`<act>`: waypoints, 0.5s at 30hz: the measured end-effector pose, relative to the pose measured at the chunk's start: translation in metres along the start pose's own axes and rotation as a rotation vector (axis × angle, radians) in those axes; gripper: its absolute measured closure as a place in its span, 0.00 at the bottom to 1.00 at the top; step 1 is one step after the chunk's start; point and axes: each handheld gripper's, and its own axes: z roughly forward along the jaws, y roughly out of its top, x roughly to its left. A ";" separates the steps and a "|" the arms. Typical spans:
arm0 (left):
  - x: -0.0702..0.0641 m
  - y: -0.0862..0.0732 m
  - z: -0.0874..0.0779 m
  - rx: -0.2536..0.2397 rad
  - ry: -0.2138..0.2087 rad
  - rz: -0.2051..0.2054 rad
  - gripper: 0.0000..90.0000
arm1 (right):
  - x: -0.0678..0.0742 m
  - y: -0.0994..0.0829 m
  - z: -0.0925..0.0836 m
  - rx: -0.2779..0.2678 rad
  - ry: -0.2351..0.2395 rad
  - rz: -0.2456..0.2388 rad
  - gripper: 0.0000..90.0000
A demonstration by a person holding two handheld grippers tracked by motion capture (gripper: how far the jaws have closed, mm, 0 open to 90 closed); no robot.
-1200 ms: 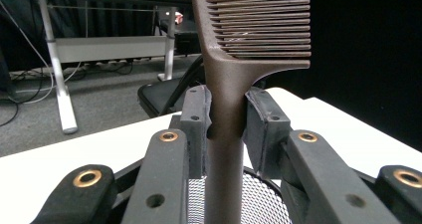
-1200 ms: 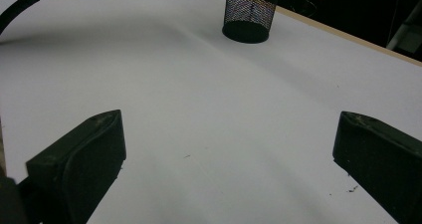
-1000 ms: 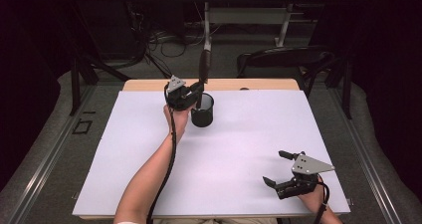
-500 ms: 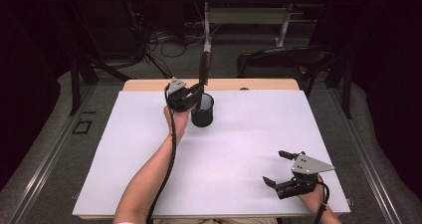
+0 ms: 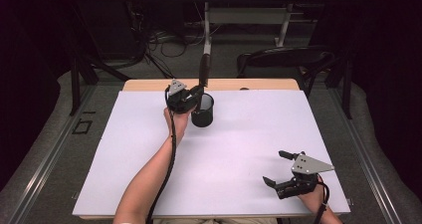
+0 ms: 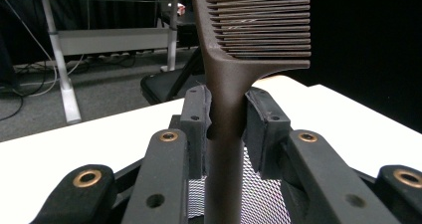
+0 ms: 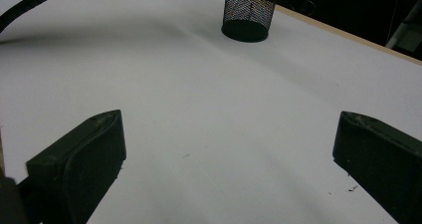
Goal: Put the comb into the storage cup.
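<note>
The left gripper (image 5: 195, 95) clamps the handle of a brown comb (image 6: 234, 74), upright over the black mesh cup (image 5: 202, 111) near the table's far edge. The step looks like lowering it in; next, a straight descent, then release. The right gripper (image 5: 281, 169) rests open near the front right corner. The white table (image 5: 249, 149) stands in a dark room with cables on the floor.

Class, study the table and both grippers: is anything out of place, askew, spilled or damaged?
Nothing stands out. The left gripper clamps the dark brown plastic comb upright by its handle over the black wire-mesh cup, which stands upright. The right gripper rests open on the white table.
</note>
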 end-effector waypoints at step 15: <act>0.000 -0.005 0.002 0.012 -0.007 0.003 0.80 | 0.000 0.000 0.000 0.003 0.001 0.002 0.00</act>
